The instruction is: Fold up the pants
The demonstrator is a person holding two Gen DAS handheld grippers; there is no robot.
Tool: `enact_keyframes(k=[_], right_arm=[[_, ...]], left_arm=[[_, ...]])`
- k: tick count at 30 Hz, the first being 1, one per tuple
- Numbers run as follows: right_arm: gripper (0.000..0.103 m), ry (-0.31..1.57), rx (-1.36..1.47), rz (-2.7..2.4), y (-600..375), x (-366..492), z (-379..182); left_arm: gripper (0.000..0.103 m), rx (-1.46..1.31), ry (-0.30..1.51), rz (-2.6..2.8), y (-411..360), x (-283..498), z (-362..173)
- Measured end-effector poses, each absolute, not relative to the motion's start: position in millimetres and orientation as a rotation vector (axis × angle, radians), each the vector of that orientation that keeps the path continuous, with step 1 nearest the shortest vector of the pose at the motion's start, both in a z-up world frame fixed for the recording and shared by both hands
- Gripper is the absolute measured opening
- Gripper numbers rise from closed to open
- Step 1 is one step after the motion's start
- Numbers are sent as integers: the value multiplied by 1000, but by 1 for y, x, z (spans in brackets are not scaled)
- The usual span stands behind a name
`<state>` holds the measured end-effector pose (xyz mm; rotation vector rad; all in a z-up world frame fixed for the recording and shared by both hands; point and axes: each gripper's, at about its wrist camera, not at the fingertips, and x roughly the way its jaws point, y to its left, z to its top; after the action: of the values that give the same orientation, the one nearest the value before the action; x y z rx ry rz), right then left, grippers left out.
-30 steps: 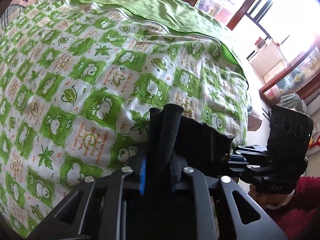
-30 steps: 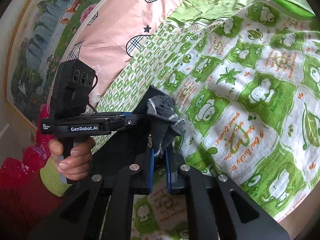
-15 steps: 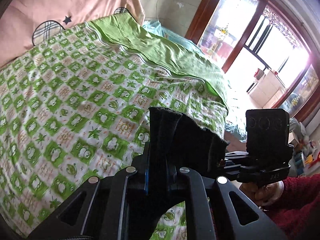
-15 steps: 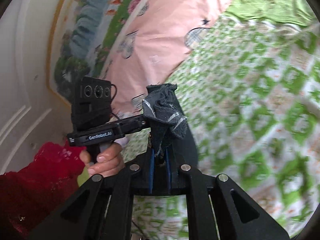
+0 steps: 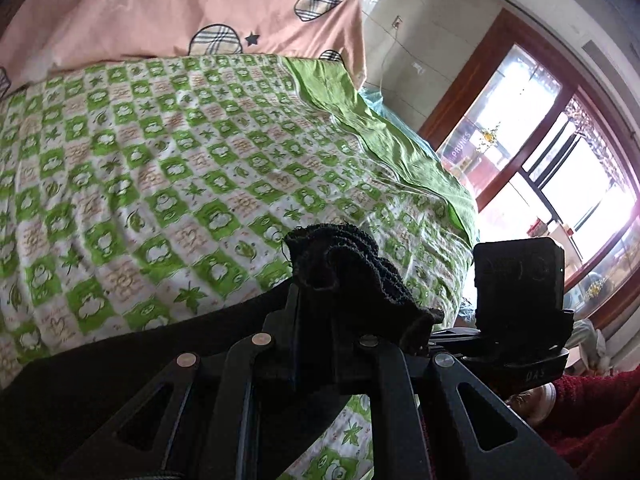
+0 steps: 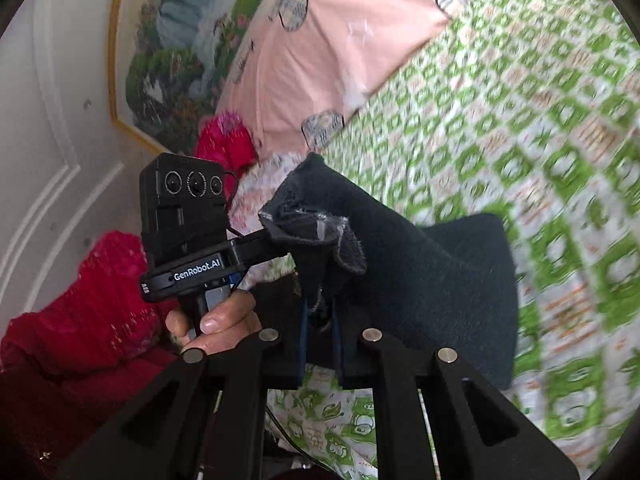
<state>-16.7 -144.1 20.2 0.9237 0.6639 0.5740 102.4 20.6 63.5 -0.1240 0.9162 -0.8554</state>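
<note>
My left gripper [image 5: 316, 320], jaws closed on a bunched edge of the black pants [image 5: 352, 264], holds it above the green-checked bed [image 5: 180, 152]. My right gripper [image 6: 318, 312], jaws likewise pinched on the pants [image 6: 420, 264], lifts them over the bed [image 6: 520, 100], below the pink pillow [image 6: 340, 40].

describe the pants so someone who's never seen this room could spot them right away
Start from the bed, covered by a green-and-white checked sheet printed with frogs and leaves, a pink pillow at its head. Above the sheet's near edge, the pants hang bunched between the left gripper and the right gripper, each clamped on an edge. They are the only dark, plain, fuzzy cloth against that bright bedding.
</note>
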Motion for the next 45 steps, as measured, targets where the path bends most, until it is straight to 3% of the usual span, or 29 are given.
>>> enact_keyframes(k=[16,19,21,23,26,39,45], right_arm=[[17,863,736,545,-93,12,-6],[26,883,728,551,-87,16,-8],[42,881,725,574,-83,14,-7],[50,878,683,589,-76,14,-2],[54,884,626,601,-65,13,3],[57,851,543,682,-47,19,36],[57,859,508,716,-33,40,43]], left_arm=[[8,-258,994,-694,82,106,5],[9,-295,1004,-652,92,104,0],[9,-338,999,-628,102,102,-2],[9,-372,990,-607,110,99,0],[10,-412,975,-567,124,91,3],[28,-456,934,-385,167,40,8],[32,-484,919,-303,188,12,10]])
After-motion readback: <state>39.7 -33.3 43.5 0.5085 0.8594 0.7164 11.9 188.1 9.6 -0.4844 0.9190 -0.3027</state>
